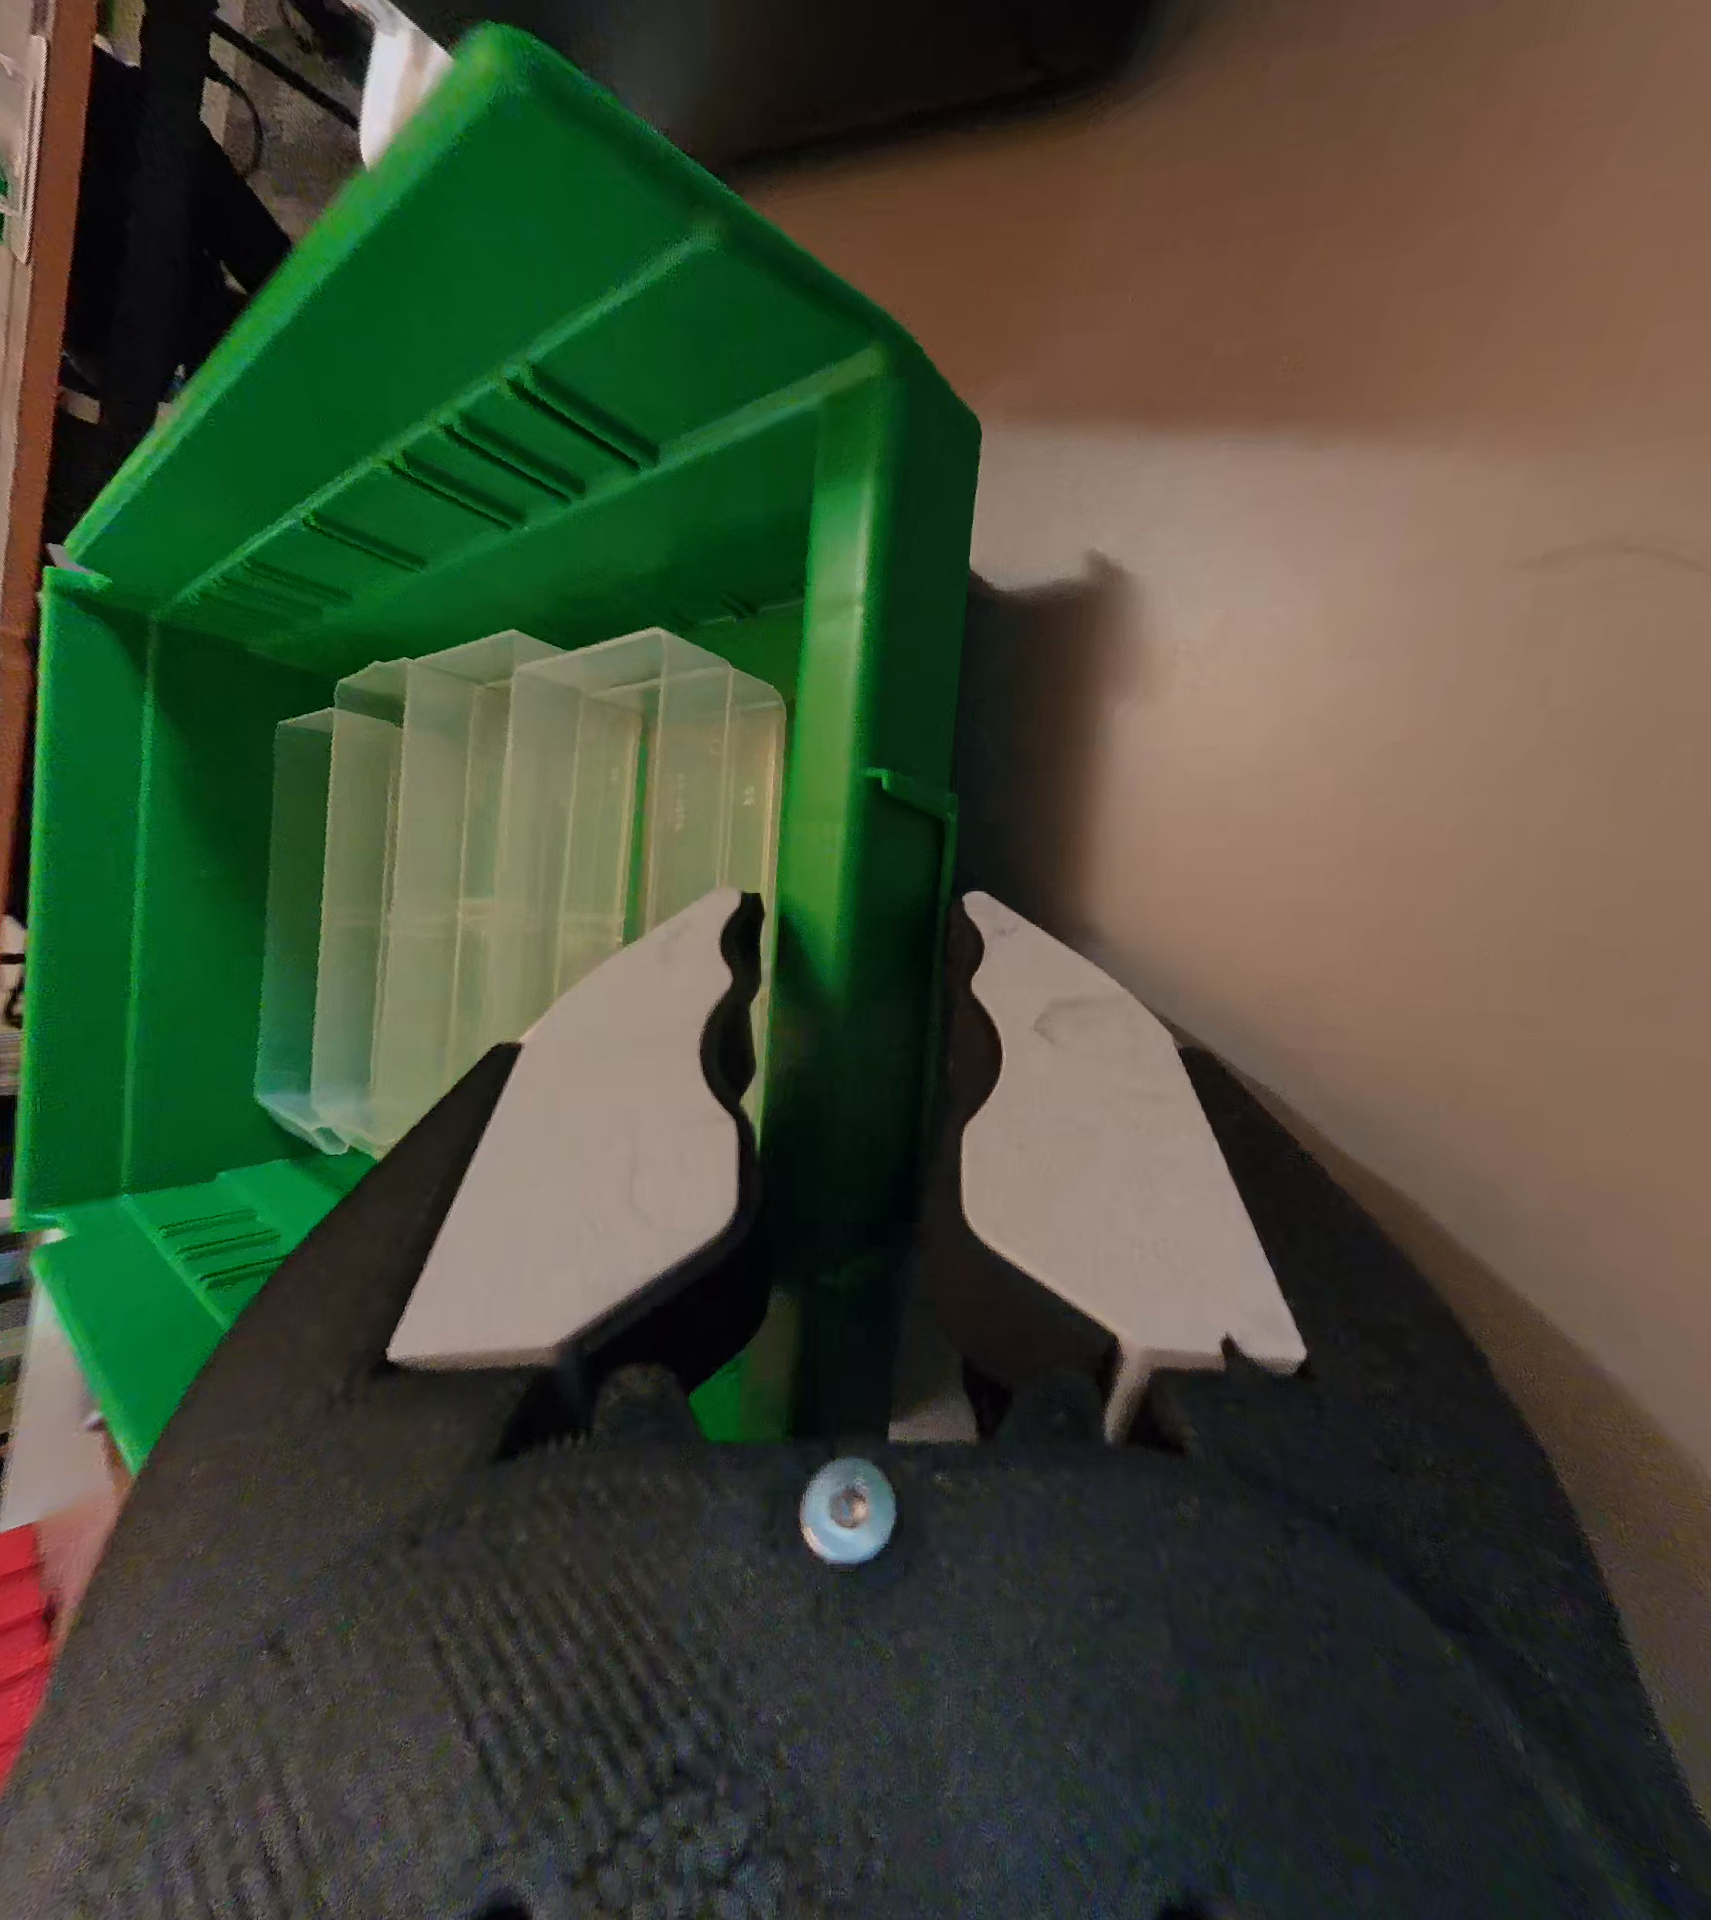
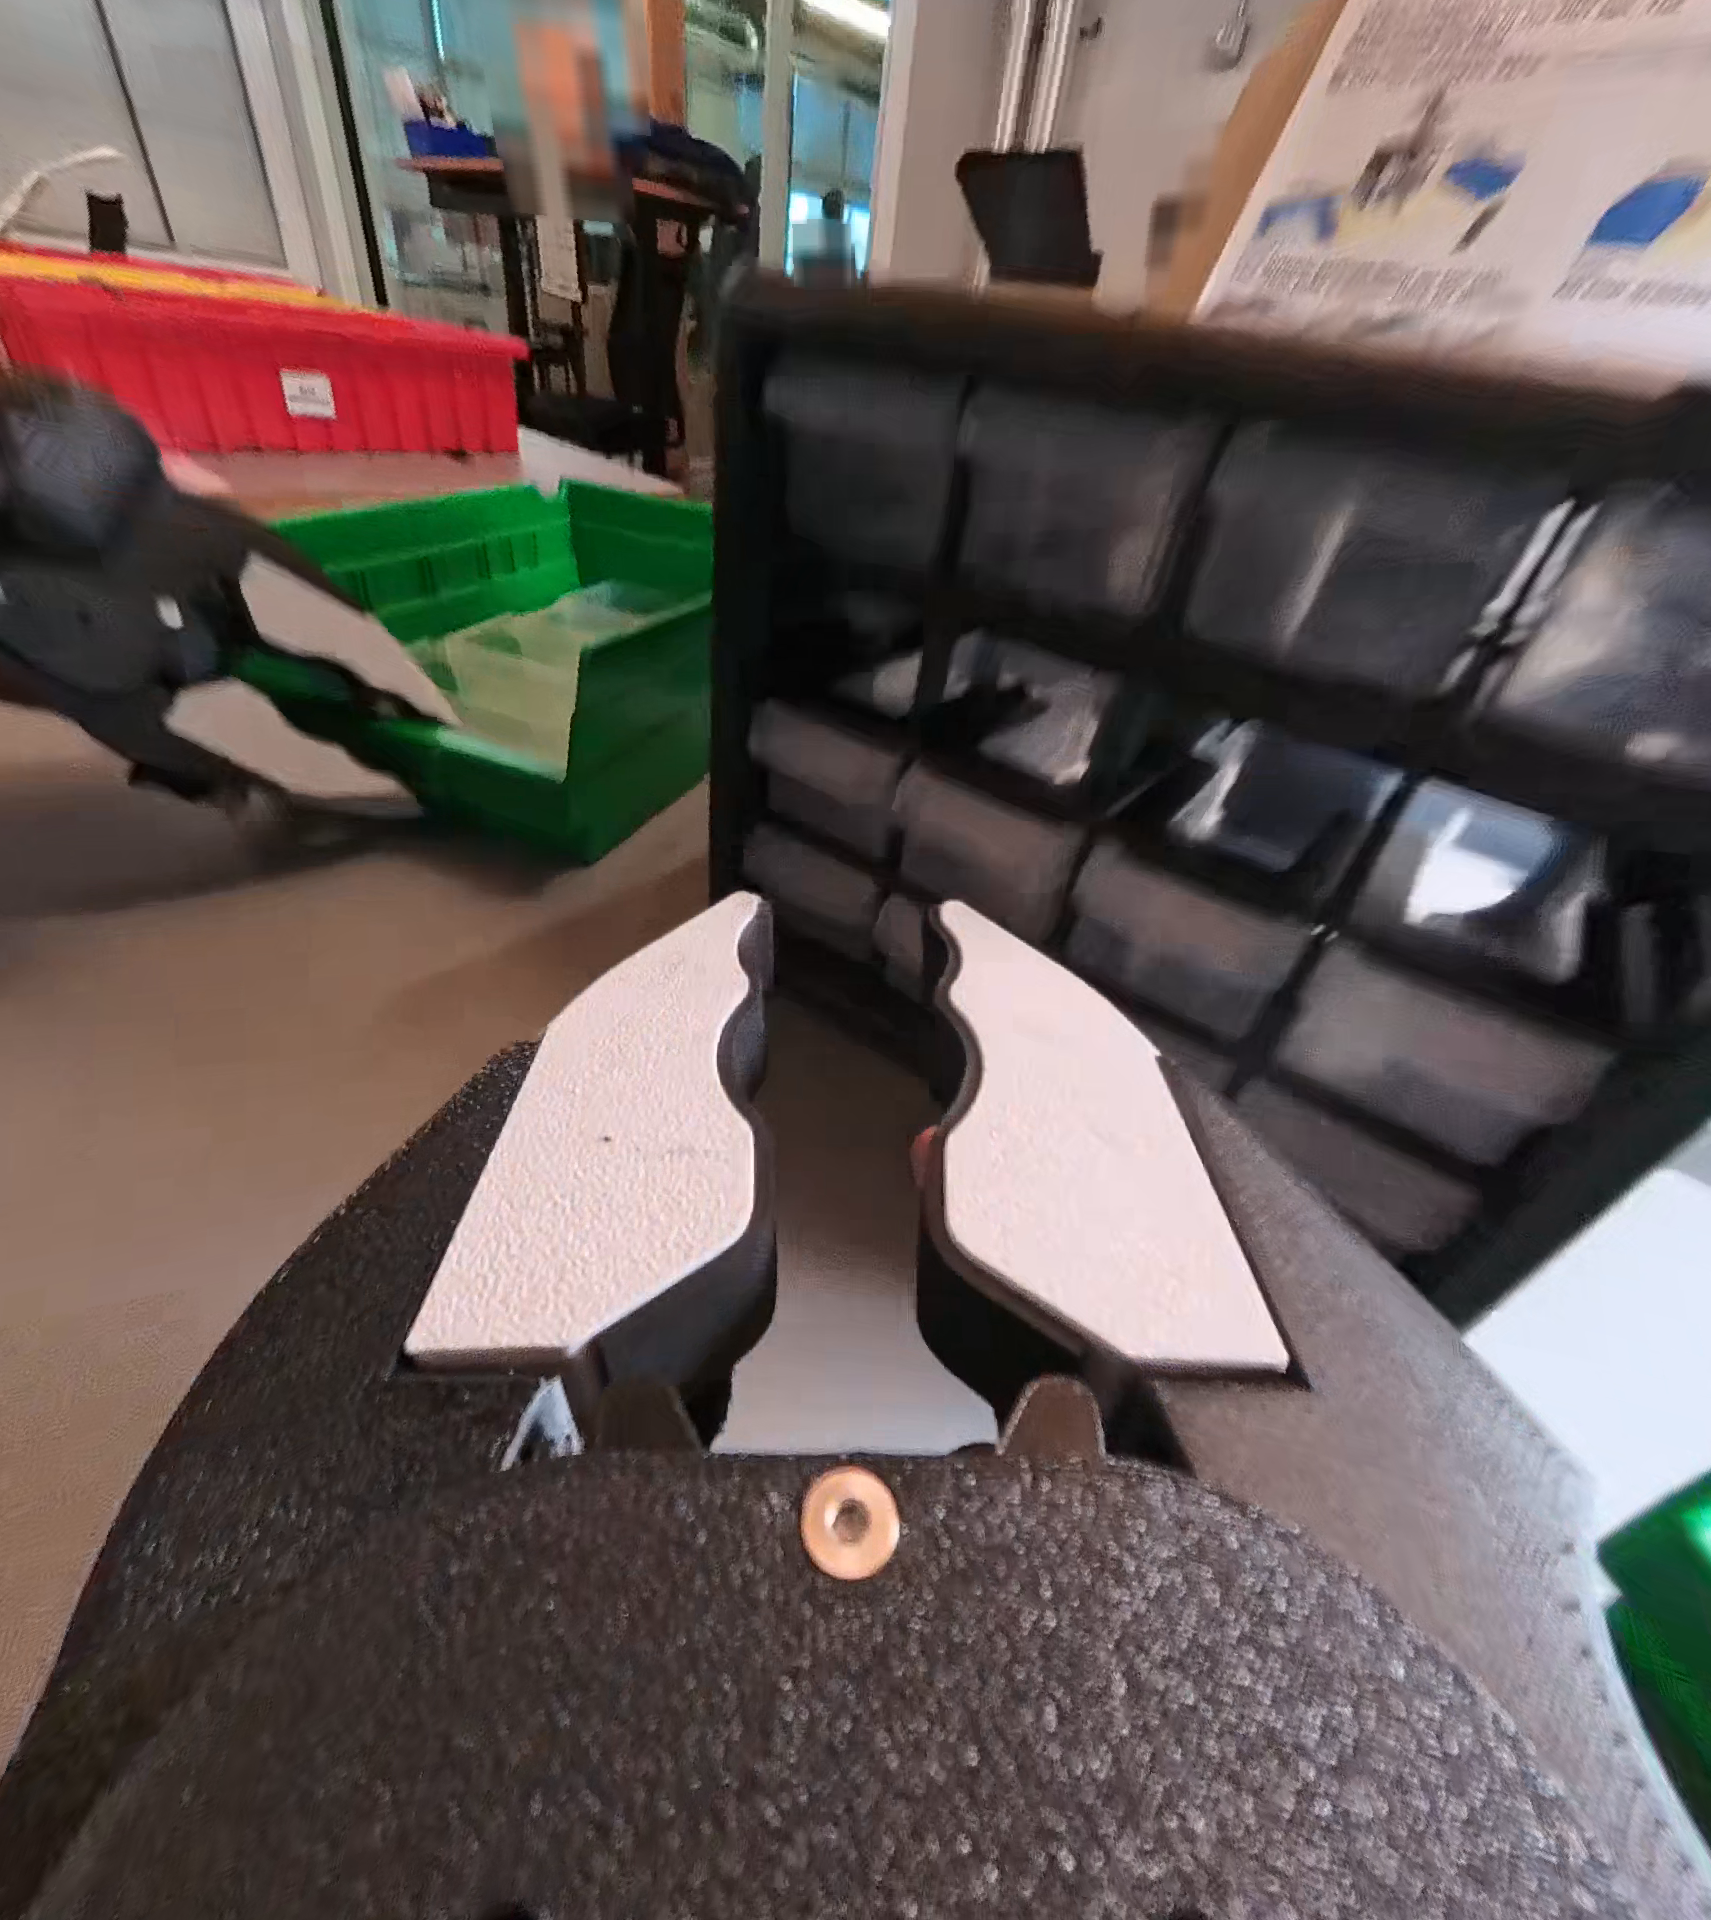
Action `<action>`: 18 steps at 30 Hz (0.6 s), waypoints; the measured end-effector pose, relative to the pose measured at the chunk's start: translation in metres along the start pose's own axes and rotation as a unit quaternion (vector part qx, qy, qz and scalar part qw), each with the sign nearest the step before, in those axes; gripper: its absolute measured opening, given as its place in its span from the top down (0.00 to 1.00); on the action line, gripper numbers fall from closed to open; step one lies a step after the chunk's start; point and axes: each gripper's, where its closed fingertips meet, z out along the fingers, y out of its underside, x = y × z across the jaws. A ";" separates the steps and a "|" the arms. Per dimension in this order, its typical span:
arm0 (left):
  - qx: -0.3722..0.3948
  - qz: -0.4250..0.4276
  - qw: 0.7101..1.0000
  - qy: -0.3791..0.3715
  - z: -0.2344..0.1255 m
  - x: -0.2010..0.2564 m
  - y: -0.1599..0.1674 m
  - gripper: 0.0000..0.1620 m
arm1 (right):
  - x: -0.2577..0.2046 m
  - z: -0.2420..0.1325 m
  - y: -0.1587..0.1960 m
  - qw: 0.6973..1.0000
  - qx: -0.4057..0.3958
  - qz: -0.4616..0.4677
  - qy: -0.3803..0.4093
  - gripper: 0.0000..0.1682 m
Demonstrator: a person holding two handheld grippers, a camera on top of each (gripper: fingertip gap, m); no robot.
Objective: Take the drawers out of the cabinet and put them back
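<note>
With the left gripper (image 1: 856,914) clamped on the green bin (image 1: 477,436) wall and the right gripper (image 2: 851,920) spread empty before the black cabinet (image 2: 1194,727), the binned clear drawers (image 1: 518,883), judged light, rigid and slippery, are best pinched by their front lips.

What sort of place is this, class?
Probably a workshop or storeroom: a black cabinet of small drawers on a worktable, green plastic bin holding clear drawers, and red crates beyond.
</note>
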 end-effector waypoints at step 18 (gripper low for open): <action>-0.036 -0.187 0.981 0.047 -0.022 -0.132 0.034 0.82 | -0.025 -0.001 0.020 0.999 0.001 -0.015 -0.044 0.86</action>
